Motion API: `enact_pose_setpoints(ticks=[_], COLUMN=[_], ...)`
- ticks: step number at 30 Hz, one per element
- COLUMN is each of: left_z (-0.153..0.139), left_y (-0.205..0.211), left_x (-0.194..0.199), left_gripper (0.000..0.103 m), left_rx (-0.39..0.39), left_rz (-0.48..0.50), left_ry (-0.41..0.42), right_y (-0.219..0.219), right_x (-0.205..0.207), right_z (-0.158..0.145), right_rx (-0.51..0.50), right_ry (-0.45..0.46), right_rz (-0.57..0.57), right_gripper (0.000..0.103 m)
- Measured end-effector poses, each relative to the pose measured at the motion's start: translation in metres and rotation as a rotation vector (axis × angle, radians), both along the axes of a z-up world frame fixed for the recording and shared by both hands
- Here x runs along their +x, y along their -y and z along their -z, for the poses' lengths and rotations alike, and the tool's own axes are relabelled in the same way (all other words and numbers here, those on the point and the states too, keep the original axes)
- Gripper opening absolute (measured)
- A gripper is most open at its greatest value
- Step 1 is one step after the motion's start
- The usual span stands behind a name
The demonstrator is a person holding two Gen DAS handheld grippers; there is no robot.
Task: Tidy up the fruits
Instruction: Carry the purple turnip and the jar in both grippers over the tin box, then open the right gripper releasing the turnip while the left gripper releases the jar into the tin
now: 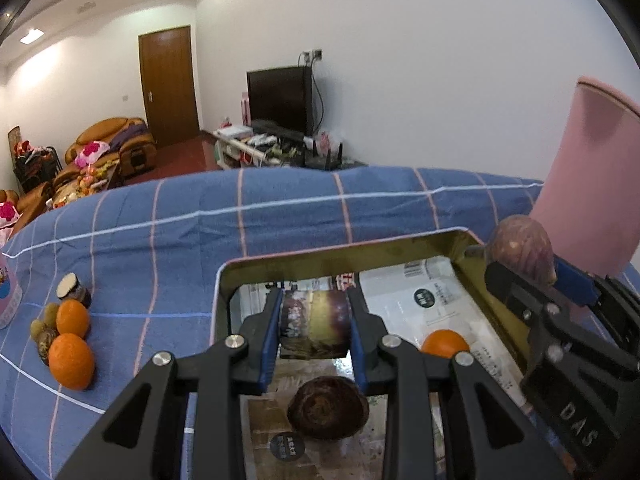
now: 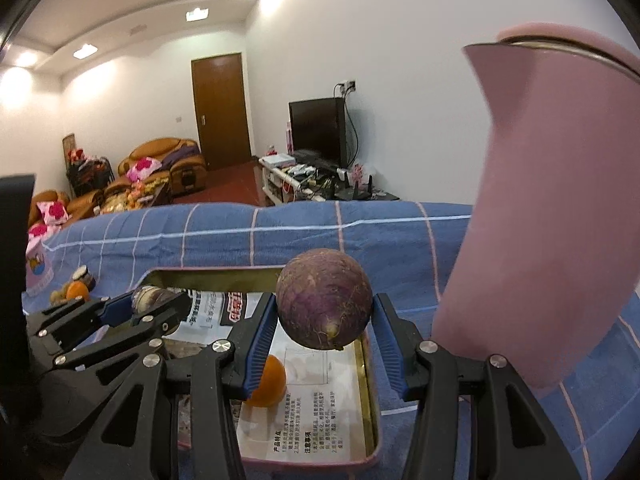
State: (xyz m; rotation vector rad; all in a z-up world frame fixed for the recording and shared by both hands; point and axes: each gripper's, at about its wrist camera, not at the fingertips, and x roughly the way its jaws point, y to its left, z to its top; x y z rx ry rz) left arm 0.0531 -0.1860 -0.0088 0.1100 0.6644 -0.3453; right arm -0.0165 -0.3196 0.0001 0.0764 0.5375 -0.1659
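Observation:
My left gripper (image 1: 315, 322) is shut on a dark purple-brown cylindrical piece (image 1: 316, 322) and holds it above the gold metal tray (image 1: 340, 250). In the tray lie a brown round fruit (image 1: 328, 407) and an orange (image 1: 445, 343). My right gripper (image 2: 325, 322) is shut on a round purple fruit (image 2: 324, 298) over the tray's right rim (image 2: 370, 372); it also shows in the left wrist view (image 1: 520, 252). The orange (image 2: 270, 382) lies below it. Two oranges (image 1: 72, 338) and small fruits lie on the blue checked cloth at the left.
A tall pink jug (image 2: 560, 200) stands right of the tray, close to my right gripper. A small dark jar (image 1: 74, 290) stands by the loose oranges. Printed paper sheets (image 2: 316, 420) line the tray. A pink container (image 1: 8, 296) is at the far left.

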Motion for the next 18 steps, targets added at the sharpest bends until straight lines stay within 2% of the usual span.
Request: enact_pose_setpoints(ticks=[5,11,18], left_z=[0.007,0.006,0.006], left_y=[0.008,0.018,0.018], left_x=[0.008,0.006,0.006], left_gripper=[0.031,0.031,0.031], left_rx=[0.029,0.063,0.063], left_rz=[0.009,0.002,0.002], left_ry=[-0.048,-0.040,-0.040], right_y=[0.001,0.002,0.009], right_x=[0.006,0.012,0.015], right_z=[0.003,0.008,0.013], right_rx=[0.016,0.033,0.102], right_ry=[-0.027,-0.060,-0.094], right_rz=[-0.019,-0.042,-0.063], right_gripper=[0.051,0.051,0.051])
